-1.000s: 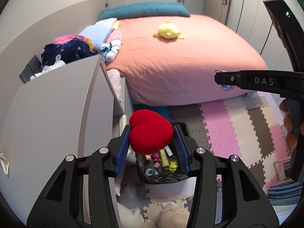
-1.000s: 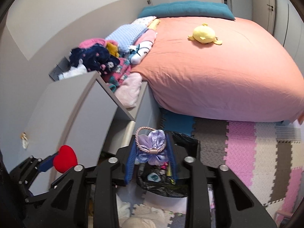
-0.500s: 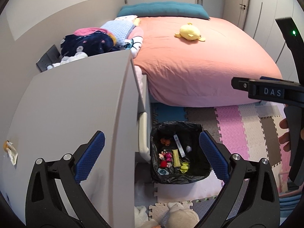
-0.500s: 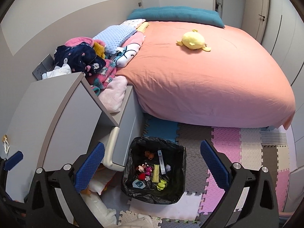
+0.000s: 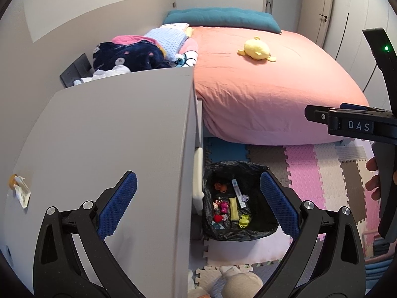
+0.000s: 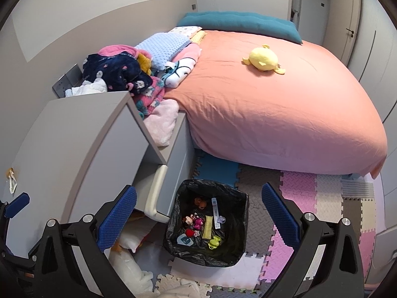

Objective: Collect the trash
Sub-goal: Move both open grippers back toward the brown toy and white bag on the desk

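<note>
Filling far half of room: bed point(image 6: 273, 104), salmon cover, yellow plush point(image 6: 263, 59) on top. Grey cabinet point(image 6: 82, 144) left, crumpled scrap point(image 5: 21, 191) on its top. Bin point(image 6: 238, 226) on floor mats beside cabinet — small trash inside. Left claw point(image 5: 197, 207), right claw point(image 6: 197, 217) — both spread wide, holding nothing.

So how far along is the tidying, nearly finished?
Several small items already lie in the black-lined bin, including a red heart. Nothing is in hand: the left tool and right tool are both open and empty. A crumpled scrap on the grey cabinet top looks like what's left.
</note>
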The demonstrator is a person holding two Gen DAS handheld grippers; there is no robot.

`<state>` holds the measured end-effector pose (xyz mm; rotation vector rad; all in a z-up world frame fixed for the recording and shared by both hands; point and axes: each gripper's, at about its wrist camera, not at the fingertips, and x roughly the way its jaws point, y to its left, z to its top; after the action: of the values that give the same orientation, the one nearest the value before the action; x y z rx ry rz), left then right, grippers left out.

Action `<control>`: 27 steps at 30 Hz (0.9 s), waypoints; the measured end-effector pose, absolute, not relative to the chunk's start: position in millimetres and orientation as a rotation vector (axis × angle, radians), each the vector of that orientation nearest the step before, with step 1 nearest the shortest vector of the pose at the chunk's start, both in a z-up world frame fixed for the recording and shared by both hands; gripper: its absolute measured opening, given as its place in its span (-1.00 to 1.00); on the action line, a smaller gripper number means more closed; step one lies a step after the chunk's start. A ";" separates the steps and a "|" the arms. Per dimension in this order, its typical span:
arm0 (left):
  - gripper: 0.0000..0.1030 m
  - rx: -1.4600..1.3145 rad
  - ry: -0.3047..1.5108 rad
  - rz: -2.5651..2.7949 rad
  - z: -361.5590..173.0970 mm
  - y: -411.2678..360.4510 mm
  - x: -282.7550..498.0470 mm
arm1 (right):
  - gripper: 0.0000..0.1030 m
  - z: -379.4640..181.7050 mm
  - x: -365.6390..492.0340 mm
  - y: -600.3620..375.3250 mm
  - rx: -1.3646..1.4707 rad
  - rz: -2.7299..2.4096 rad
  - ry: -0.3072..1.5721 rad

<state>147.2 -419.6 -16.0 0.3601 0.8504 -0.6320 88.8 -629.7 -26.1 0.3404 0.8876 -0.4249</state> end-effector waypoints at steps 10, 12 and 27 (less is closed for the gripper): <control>0.87 0.290 0.847 -0.575 -4.4 -370.7 161.7 | 0.95 -6.2 112.7 -576.9 0.290 -0.331 0.866; 0.87 0.276 0.847 -0.559 -2.7 -359.0 165.1 | 0.95 -1.9 118.4 -564.2 0.278 -0.309 0.862; 0.87 0.176 0.859 -0.401 -0.8 -249.5 192.9 | 0.95 7.4 172.4 -452.0 0.178 -0.136 0.870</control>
<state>192.9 -249.5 -0.8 0.1764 0.8590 -0.4013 172.4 -452.0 7.4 0.1775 0.8703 -0.1357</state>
